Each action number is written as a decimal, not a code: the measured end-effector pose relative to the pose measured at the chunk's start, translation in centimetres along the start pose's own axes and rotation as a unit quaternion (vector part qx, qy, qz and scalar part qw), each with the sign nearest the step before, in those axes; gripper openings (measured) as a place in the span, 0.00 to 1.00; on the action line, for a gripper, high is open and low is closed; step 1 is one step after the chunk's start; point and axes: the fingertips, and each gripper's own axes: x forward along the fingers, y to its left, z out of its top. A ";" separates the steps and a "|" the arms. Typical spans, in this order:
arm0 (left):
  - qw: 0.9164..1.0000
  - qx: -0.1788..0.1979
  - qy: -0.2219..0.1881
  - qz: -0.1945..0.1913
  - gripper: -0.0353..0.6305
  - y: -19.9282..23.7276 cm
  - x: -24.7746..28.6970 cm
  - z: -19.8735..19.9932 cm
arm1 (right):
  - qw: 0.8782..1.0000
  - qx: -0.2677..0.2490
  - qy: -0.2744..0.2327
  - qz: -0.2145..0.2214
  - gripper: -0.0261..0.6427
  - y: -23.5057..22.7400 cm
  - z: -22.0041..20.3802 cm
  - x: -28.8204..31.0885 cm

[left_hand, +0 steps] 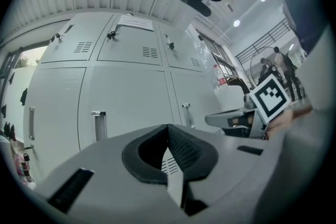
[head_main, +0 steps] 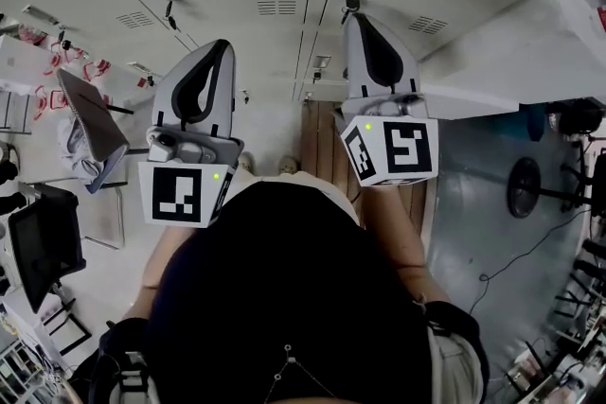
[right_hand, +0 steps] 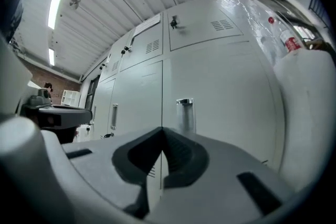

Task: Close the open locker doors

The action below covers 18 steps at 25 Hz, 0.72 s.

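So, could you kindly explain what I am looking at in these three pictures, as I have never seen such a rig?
There is no robot here: a person holds a two-jaw gripper in each hand. The head view looks down from a camera on their head at the left gripper and right gripper, each carrying a marker cube. The other two pictures come from cameras riding on each gripper, looking along its jaws at grey lockers. Both pairs of jaws are together and hold nothing.

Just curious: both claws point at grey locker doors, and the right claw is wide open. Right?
Not quite. The right claw is shut, its tips together on nothing, as the right gripper view shows. Both do point at grey locker doors.
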 end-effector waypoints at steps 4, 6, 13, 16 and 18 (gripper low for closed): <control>1.000 -0.007 0.016 0.000 0.06 -0.9 -0.6 -1.8 | 0.999 -0.041 -0.001 -0.013 0.04 1.2 -0.7 -3.4; 1.000 -0.002 0.021 -0.001 0.06 -1.5 -1.2 -2.5 | 0.998 -0.055 0.006 -0.016 0.04 1.8 -1.6 -4.6; 0.999 -0.002 0.041 0.011 0.06 -2.3 -3.1 -4.4 | 0.998 -0.054 0.014 -0.012 0.04 3.2 -3.4 -6.6; 0.999 -0.002 0.047 0.021 0.06 -2.2 -3.9 -4.9 | 0.998 -0.060 0.018 0.000 0.04 4.0 -3.8 -6.7; 0.998 -0.002 0.047 0.028 0.06 -2.0 -4.3 -5.0 | 0.998 -0.062 0.021 0.007 0.04 4.4 -3.8 -6.7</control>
